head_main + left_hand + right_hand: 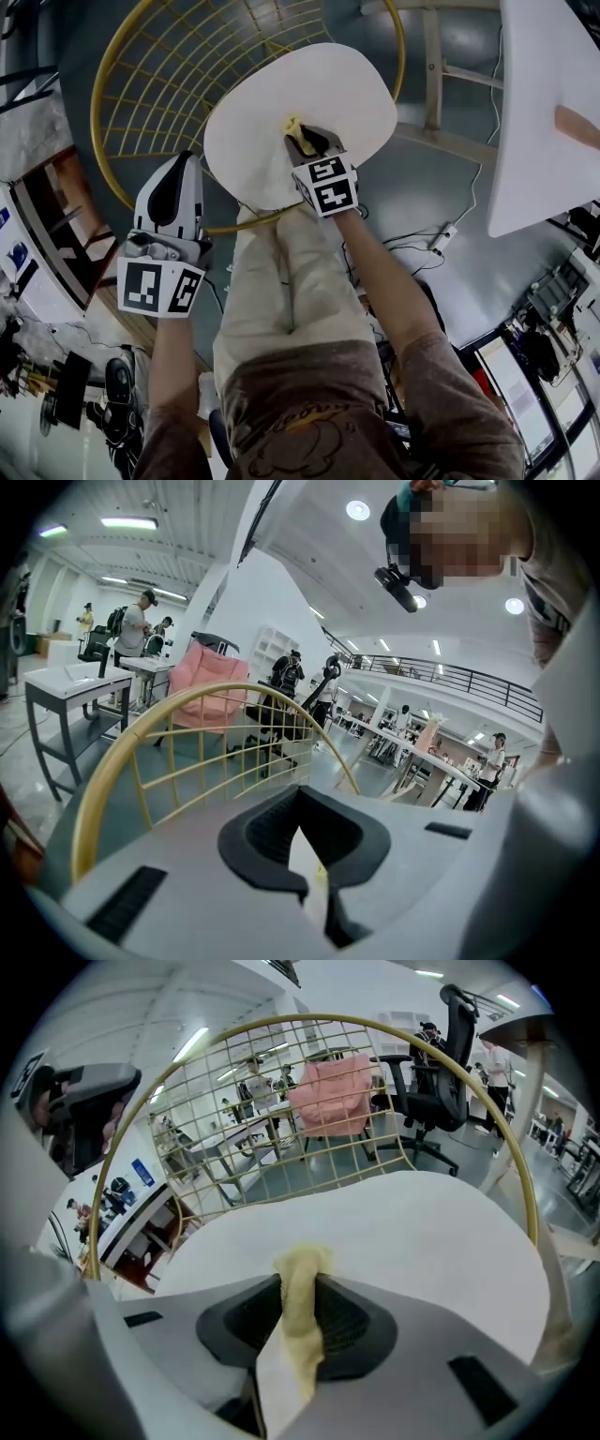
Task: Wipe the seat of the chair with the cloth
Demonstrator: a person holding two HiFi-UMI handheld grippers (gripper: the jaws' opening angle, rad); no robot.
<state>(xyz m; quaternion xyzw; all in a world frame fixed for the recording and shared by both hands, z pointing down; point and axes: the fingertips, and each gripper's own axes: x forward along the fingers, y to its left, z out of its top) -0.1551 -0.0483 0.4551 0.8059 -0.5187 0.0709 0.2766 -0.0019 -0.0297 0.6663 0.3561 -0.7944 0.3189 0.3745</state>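
Note:
The chair has a white seat (328, 89) and a yellow wire back (155, 80). My right gripper (305, 142) is over the near middle of the seat, shut on a small yellow cloth (296, 128) that touches the seat. In the right gripper view the cloth (302, 1321) runs bunched between the jaws of the right gripper (298, 1283), above the seat (403, 1232). My left gripper (178, 171) hangs at the seat's left edge, over the yellow rim. In its own view the left gripper (300, 825) has its jaws together with nothing held, and the wire back (192, 747) curves ahead.
A white table (544, 112) with wooden legs (433, 75) stands to the right of the chair. A power strip (441, 239) and cables lie on the floor. The person's legs (281, 281) are right in front of the seat. A pink chair (330, 1096) and a black office chair (436, 1063) stand beyond.

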